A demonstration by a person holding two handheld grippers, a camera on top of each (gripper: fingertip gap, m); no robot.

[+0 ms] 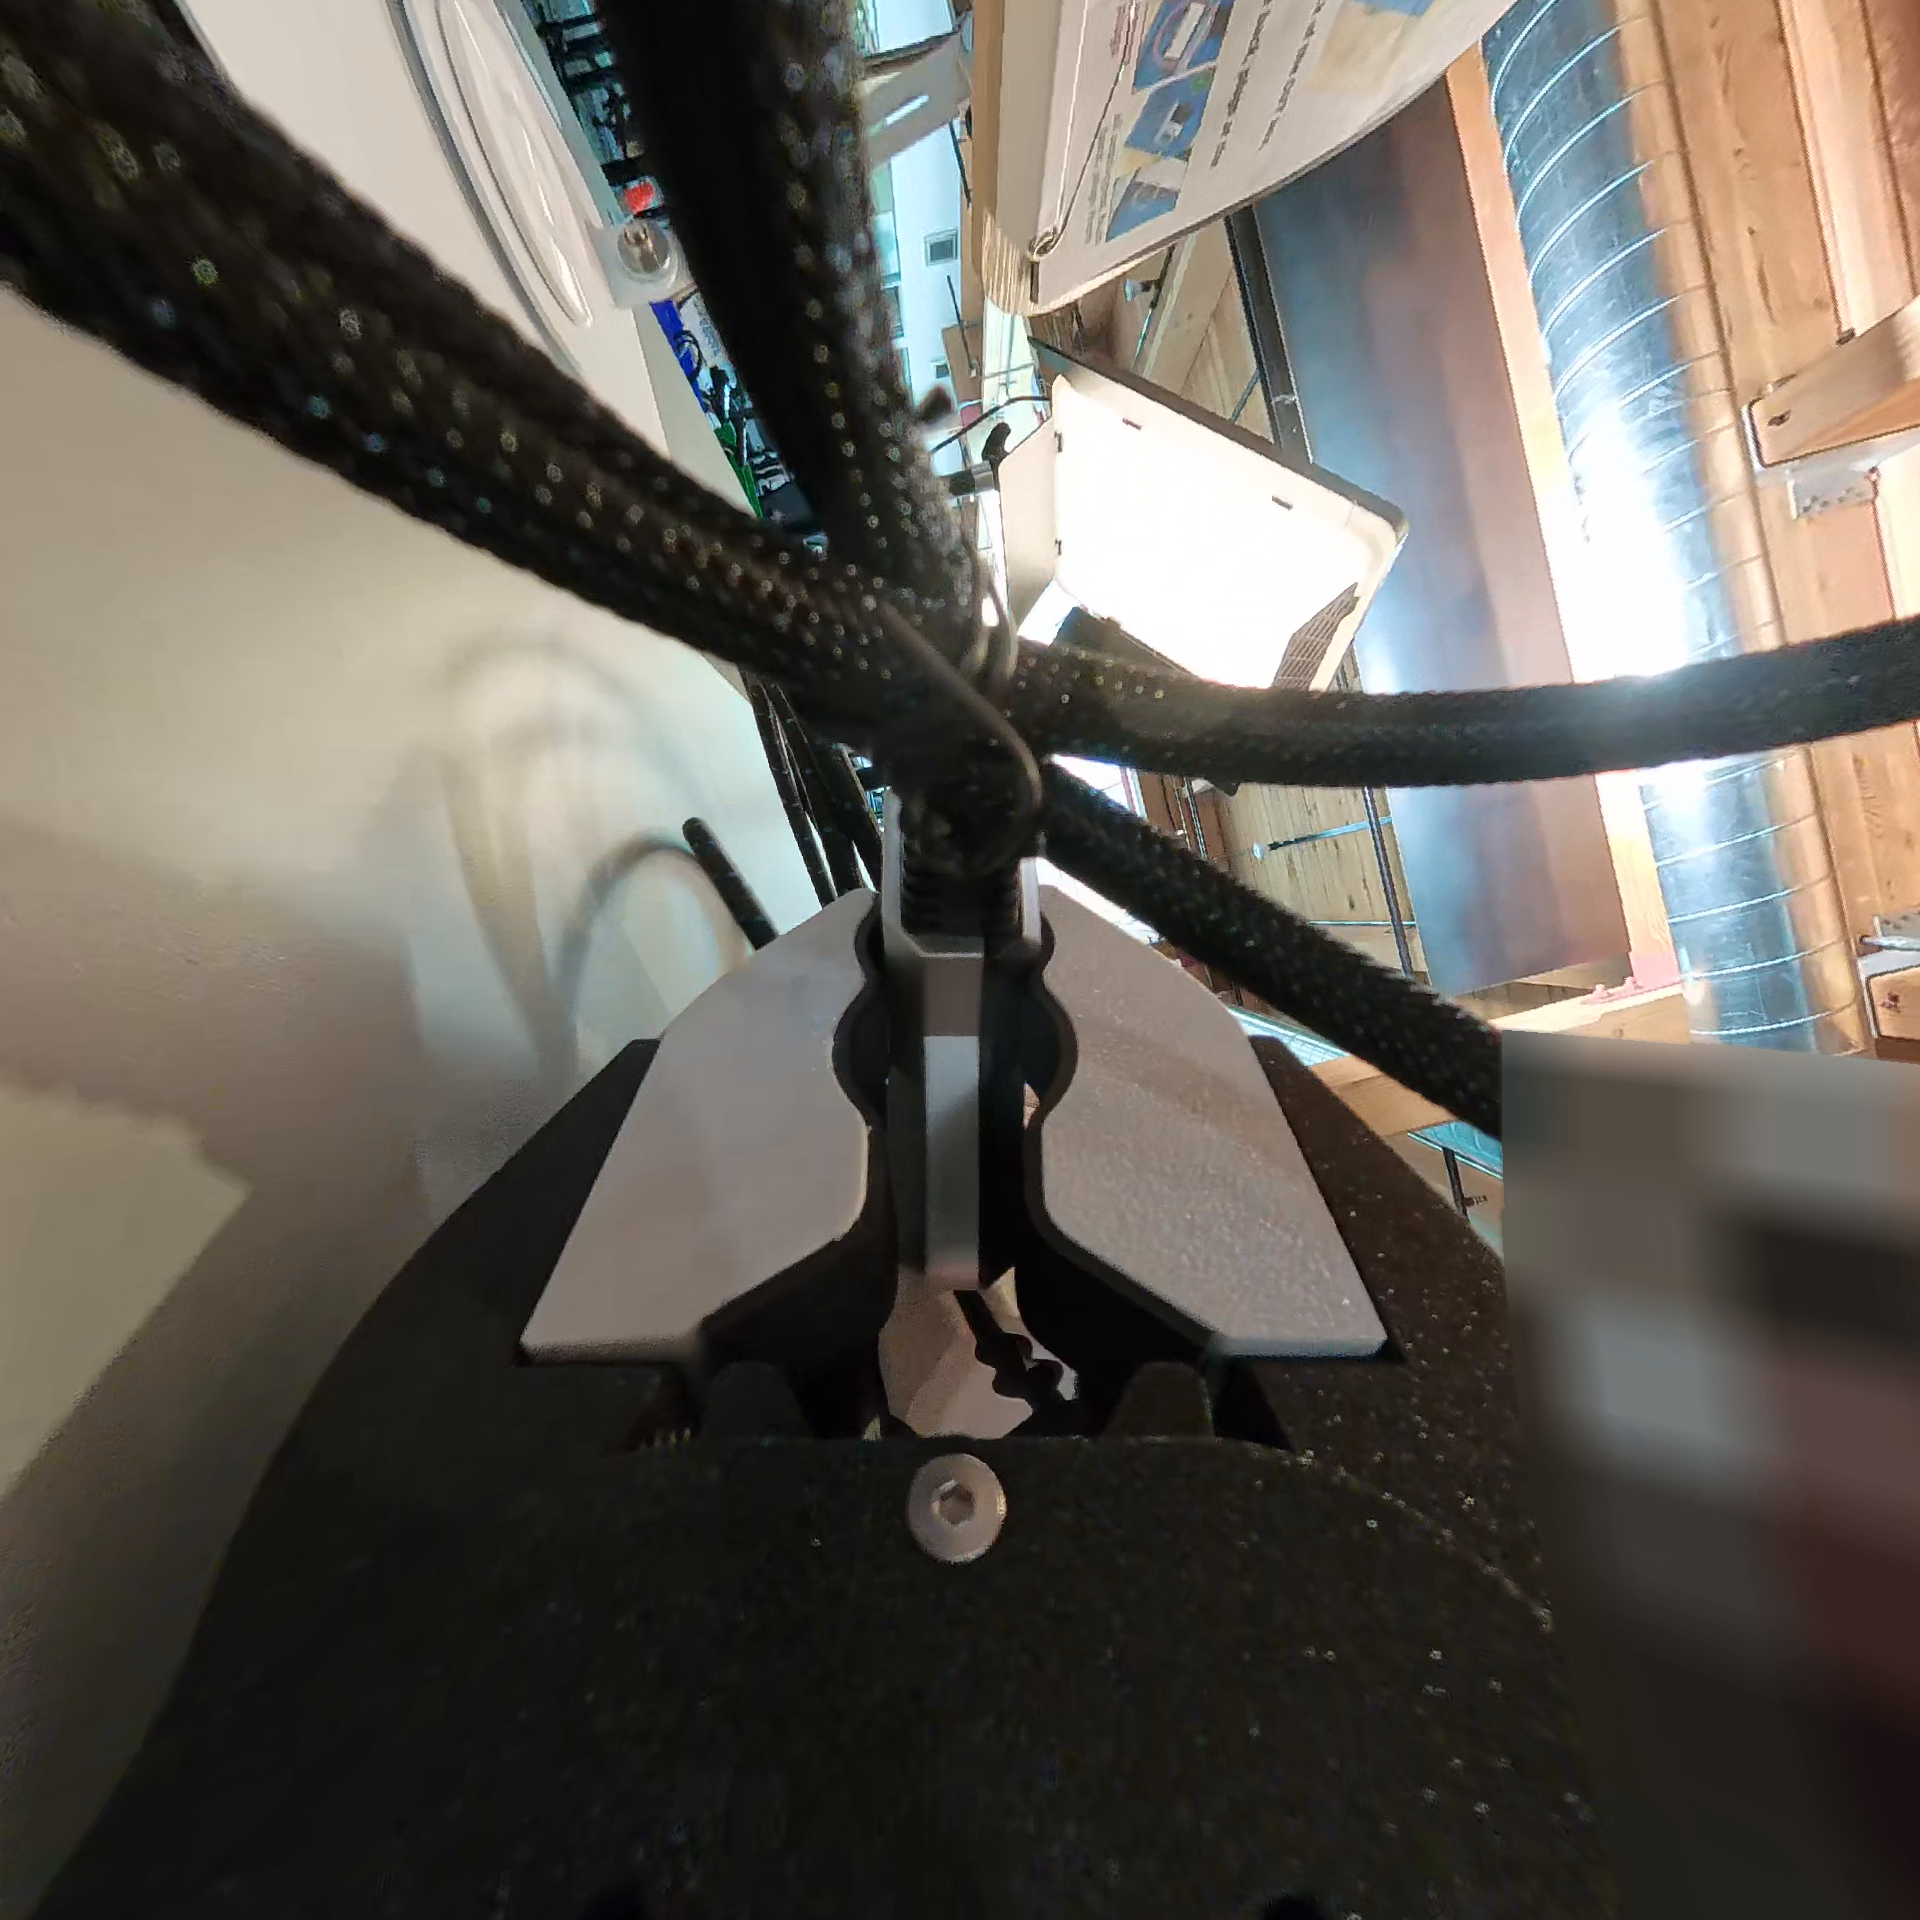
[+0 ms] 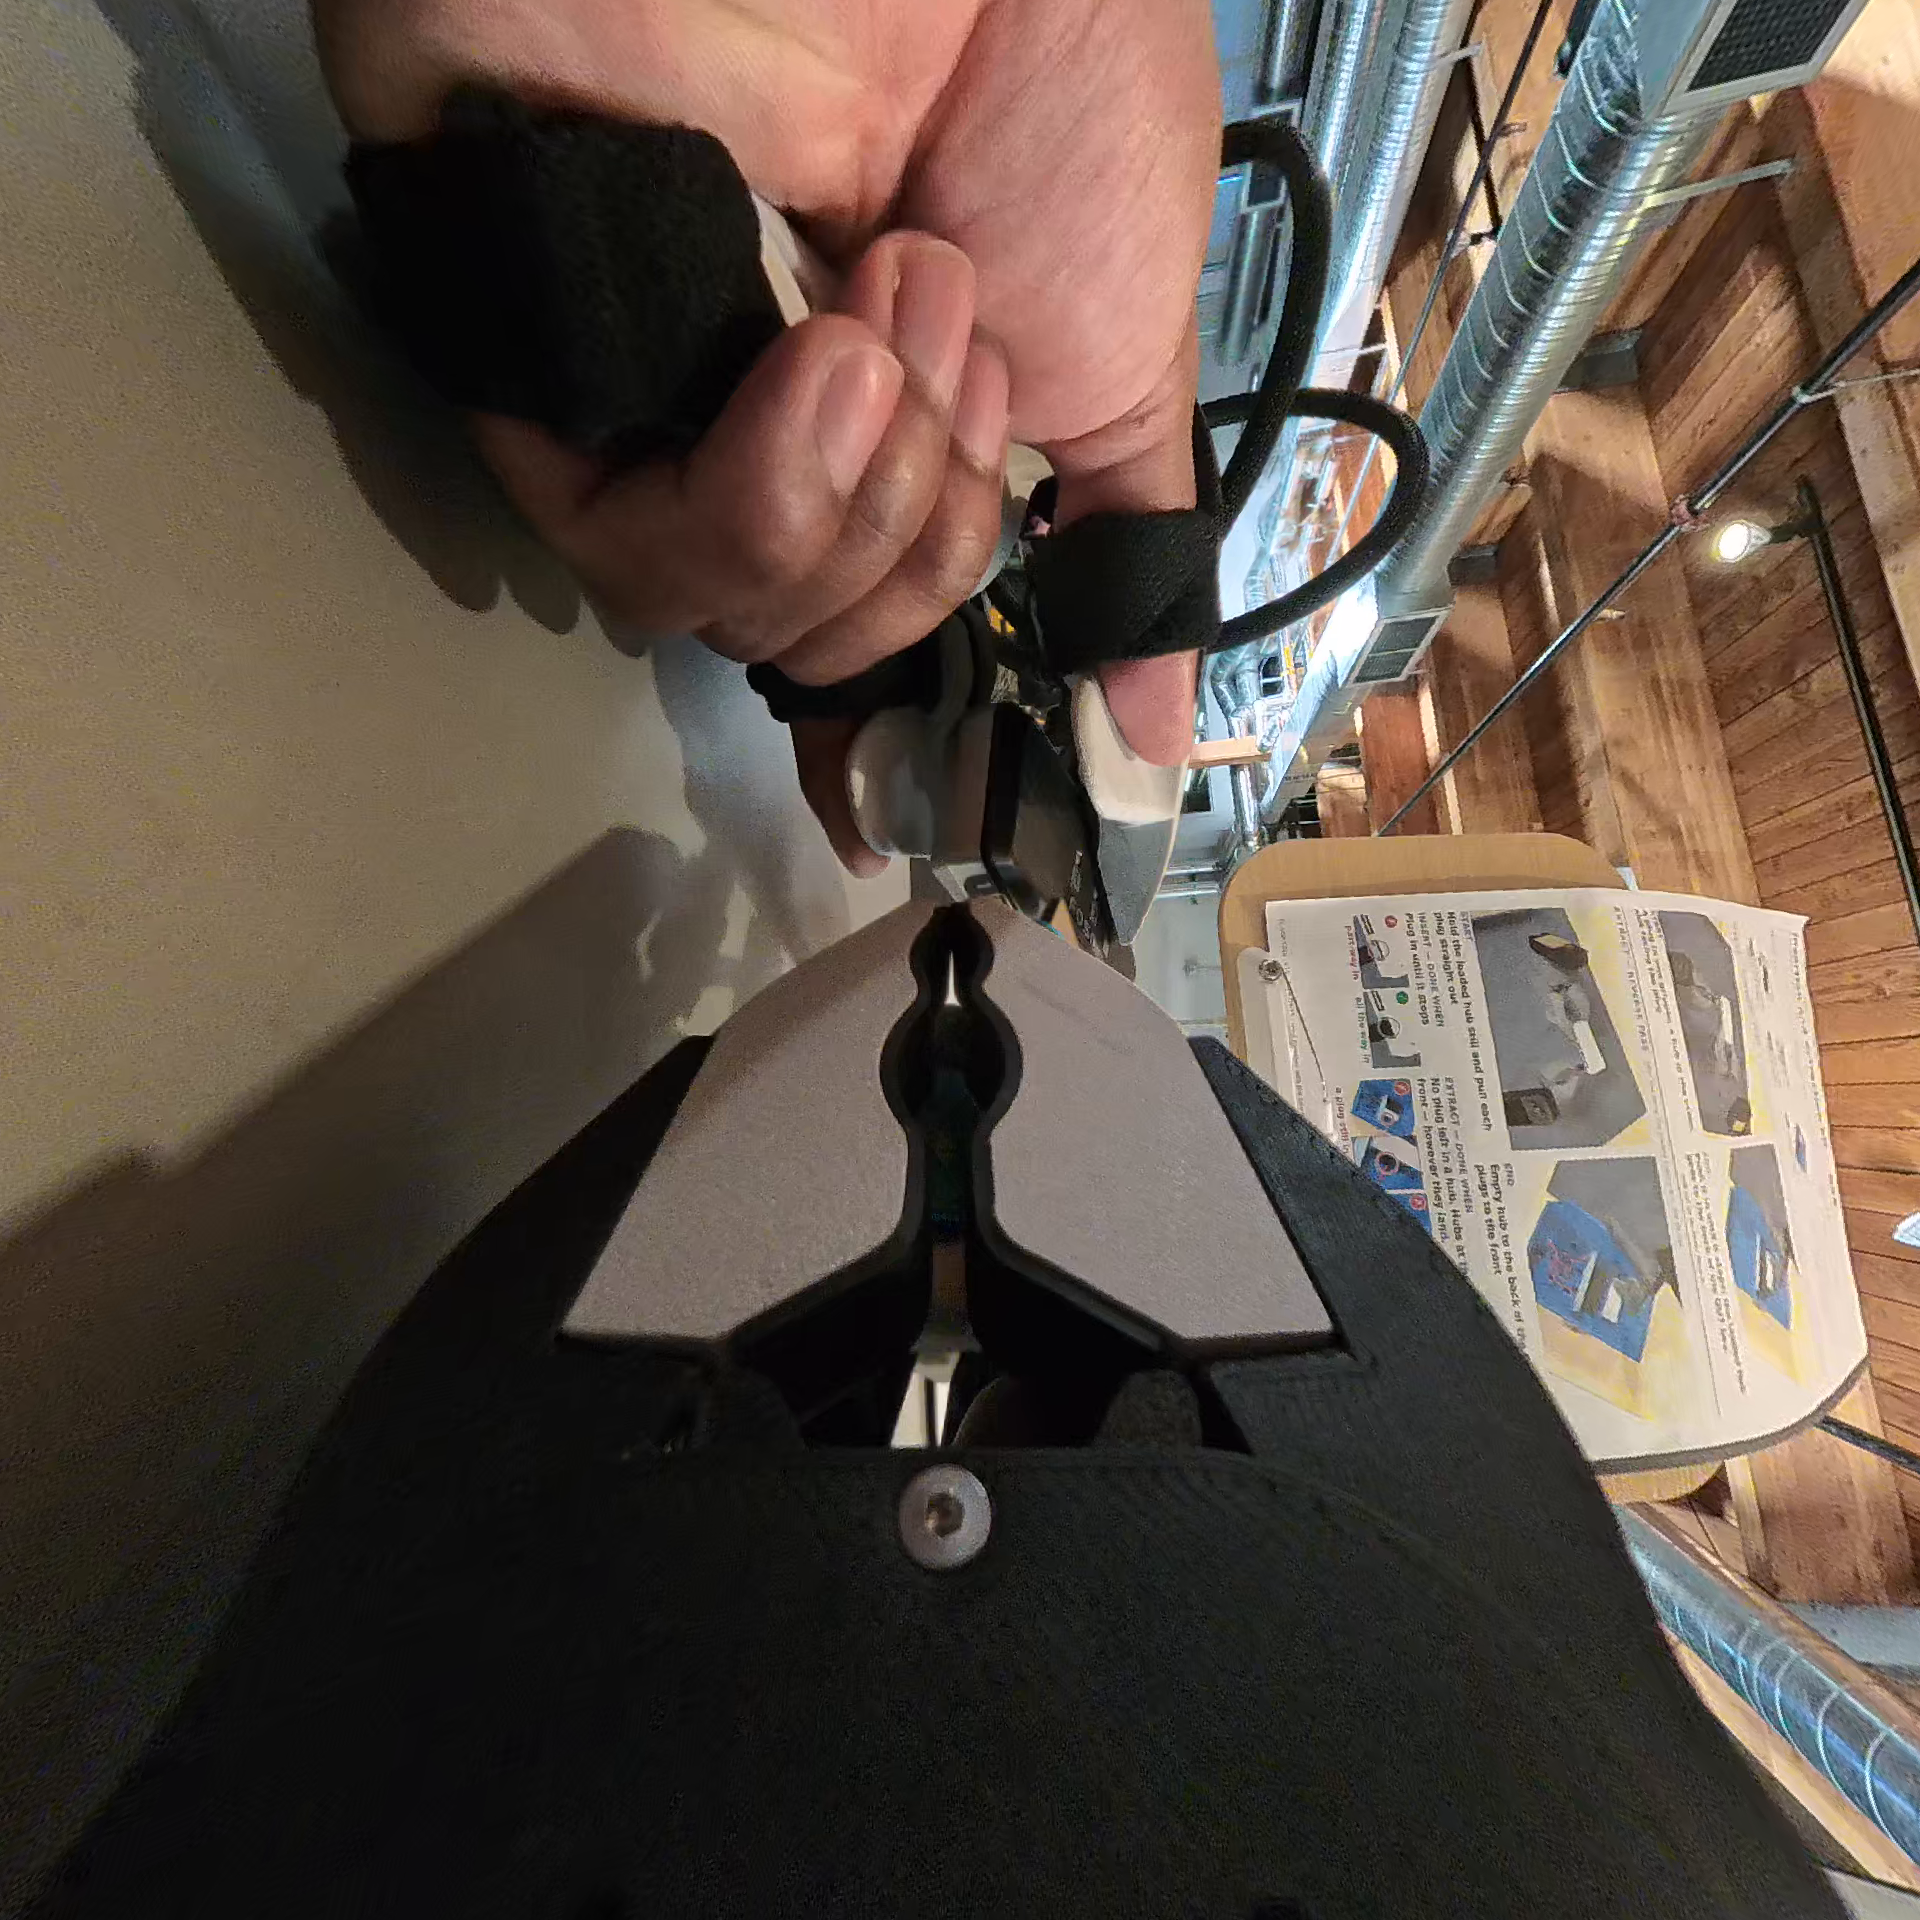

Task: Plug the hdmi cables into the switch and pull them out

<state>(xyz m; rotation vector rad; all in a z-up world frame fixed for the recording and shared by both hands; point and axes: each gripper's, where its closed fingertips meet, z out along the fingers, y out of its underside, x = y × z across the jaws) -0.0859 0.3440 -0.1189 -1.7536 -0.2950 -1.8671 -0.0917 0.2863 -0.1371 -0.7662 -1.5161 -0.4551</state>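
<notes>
In the left wrist view my left gripper (image 1: pixel 956 914) is shut on a slim silver-grey hub (image 1: pixel 951 1091) that lies lengthwise between the fingers. Several black braided cables (image 1: pixel 623 520) fan out from the hub's far end, bound by a thin dark loop. In the right wrist view my right gripper (image 2: pixel 951 920) is shut, with only a thin slit of light between its pads. Its tips sit just short of the hub's near end (image 2: pixel 966 862). A person's hand (image 2: pixel 883 416) holds the left gripper (image 2: pixel 1003 842) straight ahead, with a black strap around the hand.
A printed instruction sheet on a wooden board (image 2: pixel 1558 1143) is at the right; it also shows in the left wrist view (image 1: pixel 1195 125). A pale wall (image 1: pixel 260 831) fills the left. Metal ducts (image 2: pixel 1558 260), wooden beams and a bright light panel (image 1: pixel 1195 540) lie behind. The left gripper's tips are roughly 6 cm from the right gripper's.
</notes>
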